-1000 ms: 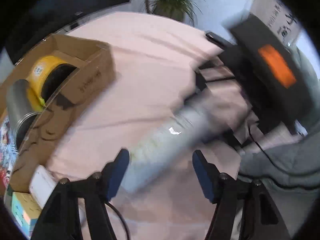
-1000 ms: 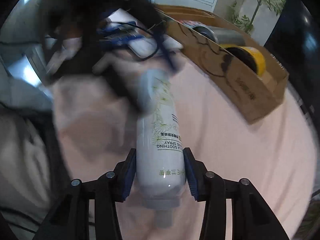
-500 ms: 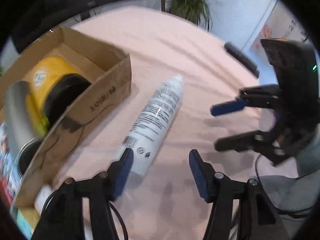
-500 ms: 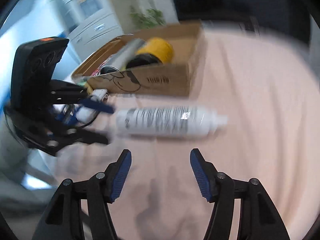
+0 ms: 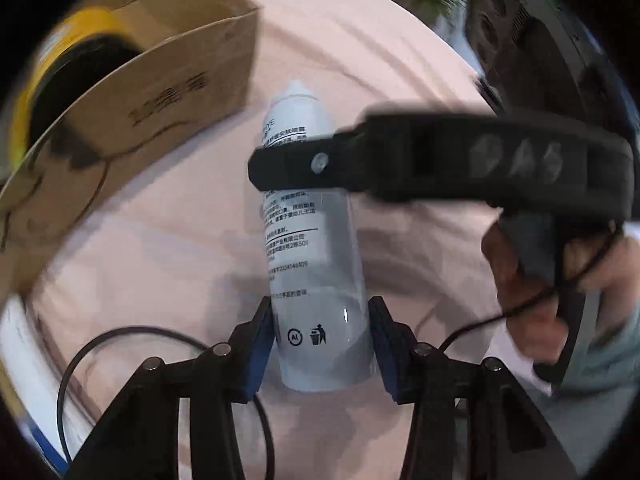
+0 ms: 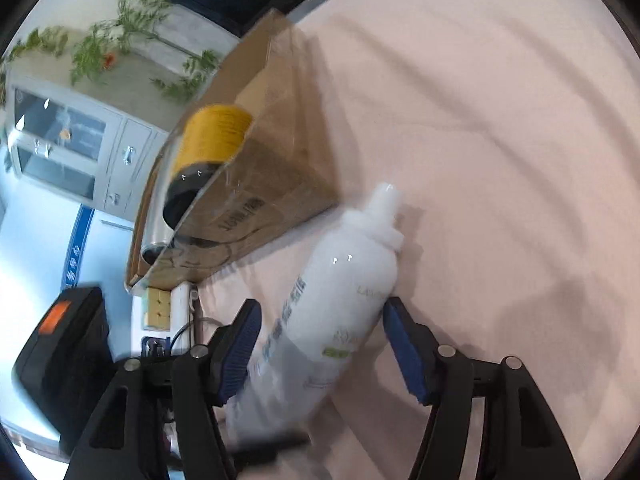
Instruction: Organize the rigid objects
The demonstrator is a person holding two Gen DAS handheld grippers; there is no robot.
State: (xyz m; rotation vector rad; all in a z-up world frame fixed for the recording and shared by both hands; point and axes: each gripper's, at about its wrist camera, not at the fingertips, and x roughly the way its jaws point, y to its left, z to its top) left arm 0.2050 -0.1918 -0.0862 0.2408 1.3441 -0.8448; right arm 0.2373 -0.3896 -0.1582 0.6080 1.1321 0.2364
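White cylindrical spray bottle lies between the closing left gripper; pad contact unclear. Right gripper closing, straddling it untouched. Left view alone shows hand; brown cardboard box contents partly hidden.

Your open lane: bare pink cloth beyond and right of spray bottle. Cardboard box blocks left side, its corner just beside bottle neck. Your right gripper crosses above bottle mid-body. Black cable loops on cloth near your left gripper.
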